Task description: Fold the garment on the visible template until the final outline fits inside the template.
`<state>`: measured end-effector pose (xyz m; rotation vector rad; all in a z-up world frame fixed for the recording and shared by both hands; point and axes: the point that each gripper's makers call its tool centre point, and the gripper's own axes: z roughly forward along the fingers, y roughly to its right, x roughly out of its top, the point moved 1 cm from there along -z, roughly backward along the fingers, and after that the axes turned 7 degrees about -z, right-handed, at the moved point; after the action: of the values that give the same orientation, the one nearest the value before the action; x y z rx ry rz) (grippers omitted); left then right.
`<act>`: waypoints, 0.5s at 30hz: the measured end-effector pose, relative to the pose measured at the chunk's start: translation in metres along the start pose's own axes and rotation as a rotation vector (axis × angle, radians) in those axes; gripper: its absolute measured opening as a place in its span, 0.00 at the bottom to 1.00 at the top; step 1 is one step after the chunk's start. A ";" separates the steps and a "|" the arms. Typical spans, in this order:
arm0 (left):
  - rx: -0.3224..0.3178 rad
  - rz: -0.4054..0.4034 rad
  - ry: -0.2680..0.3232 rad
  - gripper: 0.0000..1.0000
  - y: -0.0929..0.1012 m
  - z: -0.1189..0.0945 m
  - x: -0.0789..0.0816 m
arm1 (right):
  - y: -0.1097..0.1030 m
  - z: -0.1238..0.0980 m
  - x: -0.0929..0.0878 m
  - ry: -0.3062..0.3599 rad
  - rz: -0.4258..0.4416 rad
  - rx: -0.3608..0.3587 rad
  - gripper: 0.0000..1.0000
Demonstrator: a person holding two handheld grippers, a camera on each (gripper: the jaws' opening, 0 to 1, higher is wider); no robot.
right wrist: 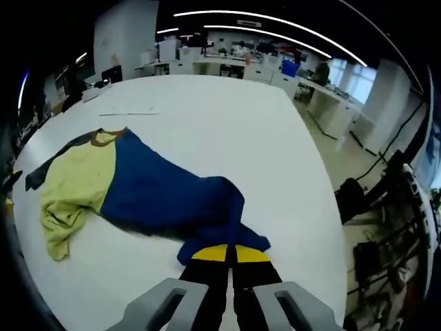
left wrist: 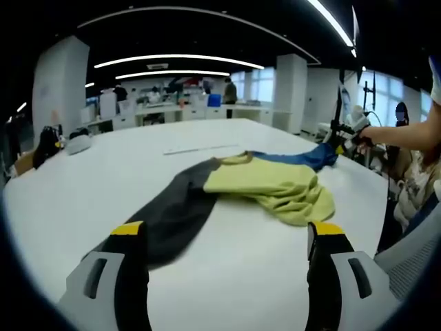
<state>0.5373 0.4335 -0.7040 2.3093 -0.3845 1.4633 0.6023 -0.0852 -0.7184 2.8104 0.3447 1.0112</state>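
A garment in dark grey, yellow-green and blue panels lies crumpled on the white table (left wrist: 83, 186). In the left gripper view the grey sleeve (left wrist: 176, 210) stretches toward my left gripper (left wrist: 227, 238), which hovers open just above the table with nothing between its yellow-tipped fingers. The yellow part (left wrist: 275, 186) is bunched in the middle. In the right gripper view the blue part (right wrist: 165, 196) runs down to my right gripper (right wrist: 231, 254), shut on the blue edge of the garment. The right gripper (left wrist: 341, 138) appears far right in the left gripper view, held by a person's hand.
A thin pale strip (left wrist: 200, 148) lies on the table beyond the garment. The table's edge (right wrist: 324, 207) drops to the floor on the right, with cables and stands there. Desks and people stand at the back of the room.
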 end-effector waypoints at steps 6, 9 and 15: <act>-0.008 0.003 -0.002 0.94 0.003 0.001 0.000 | 0.010 0.001 0.000 -0.020 -0.047 -0.006 0.00; -0.012 0.002 -0.001 0.95 0.004 0.000 0.000 | 0.024 0.012 -0.001 -0.036 -0.063 -0.006 0.00; -0.013 -0.001 -0.002 0.95 0.004 0.000 -0.001 | 0.061 0.051 0.003 -0.058 -0.083 -0.003 0.00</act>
<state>0.5348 0.4301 -0.7045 2.3008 -0.3920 1.4532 0.6478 -0.1461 -0.7436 2.7904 0.4483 0.9097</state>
